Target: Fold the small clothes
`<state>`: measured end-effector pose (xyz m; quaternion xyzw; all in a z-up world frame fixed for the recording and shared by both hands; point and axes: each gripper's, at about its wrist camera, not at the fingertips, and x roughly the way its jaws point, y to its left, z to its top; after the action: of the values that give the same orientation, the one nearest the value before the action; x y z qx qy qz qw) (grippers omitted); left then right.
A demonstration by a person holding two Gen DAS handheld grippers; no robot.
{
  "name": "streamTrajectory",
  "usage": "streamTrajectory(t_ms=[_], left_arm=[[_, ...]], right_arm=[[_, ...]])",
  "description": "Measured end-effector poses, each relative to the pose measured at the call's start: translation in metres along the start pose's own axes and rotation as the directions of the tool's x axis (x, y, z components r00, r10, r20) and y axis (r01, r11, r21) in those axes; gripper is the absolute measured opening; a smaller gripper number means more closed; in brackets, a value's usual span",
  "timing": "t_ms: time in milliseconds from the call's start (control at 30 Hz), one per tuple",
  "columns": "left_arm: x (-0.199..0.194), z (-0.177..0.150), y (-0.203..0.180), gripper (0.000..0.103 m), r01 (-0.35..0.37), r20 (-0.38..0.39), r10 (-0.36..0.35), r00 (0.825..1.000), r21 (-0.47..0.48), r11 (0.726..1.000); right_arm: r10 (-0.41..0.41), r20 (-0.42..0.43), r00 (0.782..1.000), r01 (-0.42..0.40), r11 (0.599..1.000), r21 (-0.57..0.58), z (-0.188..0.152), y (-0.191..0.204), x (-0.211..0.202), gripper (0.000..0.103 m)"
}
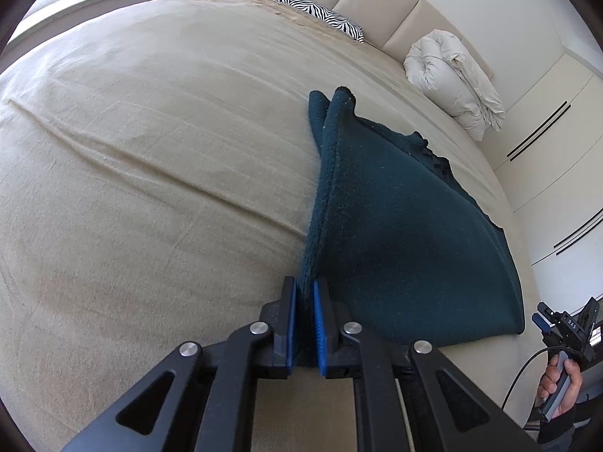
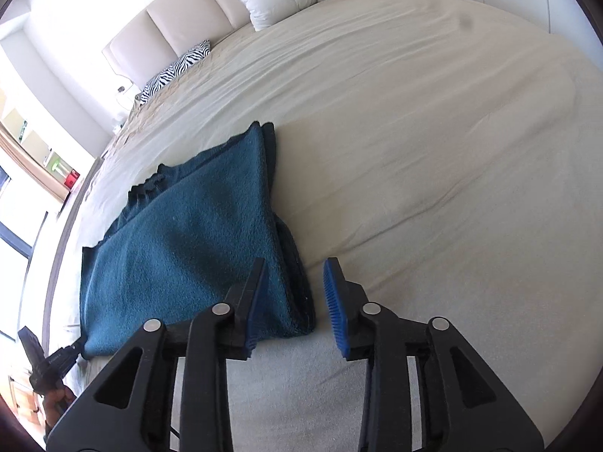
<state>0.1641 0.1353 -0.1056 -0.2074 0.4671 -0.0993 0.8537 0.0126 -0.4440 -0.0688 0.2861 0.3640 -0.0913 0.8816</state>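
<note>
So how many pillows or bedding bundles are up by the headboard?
2 in view: a zebra-striped pillow lying flat at the headboard, and a rolled-up white duvet further along the same end. More could be hidden outside the frames.

The left gripper [image 1: 305,324] and right gripper [image 2: 296,312] are showing black arms, round silver screws and bumpy blue pads [image 2: 337,312]. A black cable [image 1: 522,373] is hanging down.

A home bedroom. A wide bed under a beige sheet [image 1: 150,150] fills both views, backed by a padded cream headboard [image 1: 380,7] at the top. A zebra-striped pillow [image 1: 320,13] and a bundled white duvet [image 1: 452,83] lie against it; white wardrobe doors [image 1: 557,132] stand at the right edge.
</note>
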Motion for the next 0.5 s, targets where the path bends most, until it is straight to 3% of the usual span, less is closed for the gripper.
streamTrajectory(t_ms=[33,300,400,500], left_arm=[[-0.001,-0.001,-0.002,0.009,-0.011,0.005,0.011,1.0,0.013,1.0],[-0.001,-0.002,-0.003,0.01,-0.018,0.005,0.018,1.0,0.009,1.0],[-0.006,0.001,-0.006,0.02,-0.051,0.0,0.051,0.999,0.013,0.999],[-0.03,0.012,-0.031,0.038,-0.147,0.087,0.141,0.986,0.073,0.986]], right_arm=[[0.015,0.021,1.0,-0.015,1.0,0.01,0.003,0.002,-0.004,0.056],[0.119,0.018,0.993,-0.118,0.991,-0.057,0.017,0.05,0.004,0.057],[0.185,-0.014,0.983,-0.186,0.981,-0.051,0.021,0.071,0.02,0.057],[0.249,-0.036,0.968,-0.251,0.966,-0.062,0.027,0.098,0.038,0.057]])
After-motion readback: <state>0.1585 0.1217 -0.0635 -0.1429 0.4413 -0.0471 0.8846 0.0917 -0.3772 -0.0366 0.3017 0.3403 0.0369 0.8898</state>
